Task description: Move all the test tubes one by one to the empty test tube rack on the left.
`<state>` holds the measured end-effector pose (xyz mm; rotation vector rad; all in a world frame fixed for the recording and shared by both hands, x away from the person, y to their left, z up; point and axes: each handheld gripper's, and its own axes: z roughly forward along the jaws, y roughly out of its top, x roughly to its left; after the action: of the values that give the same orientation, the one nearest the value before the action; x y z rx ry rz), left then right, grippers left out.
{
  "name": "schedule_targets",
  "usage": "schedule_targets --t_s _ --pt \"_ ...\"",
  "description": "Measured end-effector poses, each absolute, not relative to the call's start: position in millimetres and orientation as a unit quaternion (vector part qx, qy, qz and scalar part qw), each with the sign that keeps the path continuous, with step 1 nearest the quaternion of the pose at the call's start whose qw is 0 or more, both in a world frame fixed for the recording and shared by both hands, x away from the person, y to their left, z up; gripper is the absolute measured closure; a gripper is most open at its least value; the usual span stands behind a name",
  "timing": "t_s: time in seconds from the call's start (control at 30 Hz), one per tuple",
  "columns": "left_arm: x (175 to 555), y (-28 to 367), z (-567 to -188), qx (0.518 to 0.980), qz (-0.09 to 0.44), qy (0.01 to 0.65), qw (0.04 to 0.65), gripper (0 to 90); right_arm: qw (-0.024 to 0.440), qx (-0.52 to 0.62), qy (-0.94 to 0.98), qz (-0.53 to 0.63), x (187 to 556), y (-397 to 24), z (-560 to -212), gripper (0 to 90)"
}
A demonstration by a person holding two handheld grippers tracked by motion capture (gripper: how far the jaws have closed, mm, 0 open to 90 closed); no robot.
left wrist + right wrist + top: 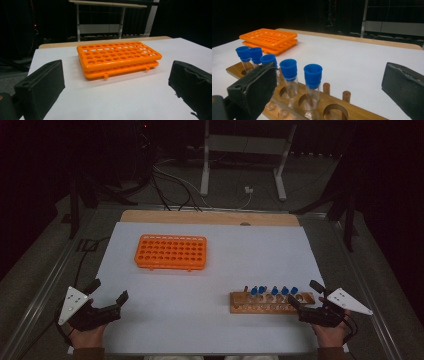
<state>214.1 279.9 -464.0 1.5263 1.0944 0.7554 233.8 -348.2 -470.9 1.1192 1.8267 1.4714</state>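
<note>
Covering most of the table, a white sheet carries everything in play, with a strip of bare wooden tabletop showing at its far edge. On the sheet's far left part lies the orange tube rack, its long axis running left to right across the table and every hole in it empty. Near the front right stands the smaller wooden rack, also set lengthwise left to right, holding five glass tubes with blue caps upright in a row, with at least one large hole at its right end empty.

The right gripper rests just beside that wooden rack's right end, jaws spread wide with nothing between them; in the right gripper view the nearest capped tube stands ahead and a little left of the gap between the jaws, so this hand looks clearly the nearer one for a pick. The left gripper sits at the sheet's front left corner, likewise released and empty, pointing toward the orange rack, which lies straight ahead of it but well apart. Judging from this layout, the coming move turns on the right hand reaching left along the row's axis to the closest tube.
</note>
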Motion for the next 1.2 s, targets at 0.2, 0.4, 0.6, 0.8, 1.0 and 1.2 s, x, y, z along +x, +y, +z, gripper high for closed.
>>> schedule_targets --t_s 0.2,0.4,0.6,0.8,1.0,1.2 --pt "213.2 279.2 -464.9 0.643 0.318 0.456 0.527 1.2 0.266 0.410 0.677 0.550 232.2 -349.4 -467.1 0.1" --pt "213.7 277.2 -465.6 0.646 0.316 0.455 0.525 1.2 0.257 0.411 0.681 0.548 232.9 -350.1 -464.2 0.2" --pt "212.9 277.1 -466.1 0.647 0.315 0.456 0.523 1.2 0.241 0.409 0.700 0.533 233.2 -345.9 -460.7 3.1" --pt "213.7 275.1 -467.1 0.650 0.311 0.457 0.522 1.2 0.226 0.398 0.726 0.513 233.5 -344.4 -456.3 16.7" --pt "213.8 274.6 -467.2 0.650 0.310 0.457 0.522 1.2 0.227 0.402 0.736 0.496 233.5 -344.7 -457.3 32.6" --pt "214.0 274.2 -467.4 0.649 0.309 0.458 0.523 1.2 0.228 0.396 0.750 0.478 235.5 -341.2 -462.6 52.3"
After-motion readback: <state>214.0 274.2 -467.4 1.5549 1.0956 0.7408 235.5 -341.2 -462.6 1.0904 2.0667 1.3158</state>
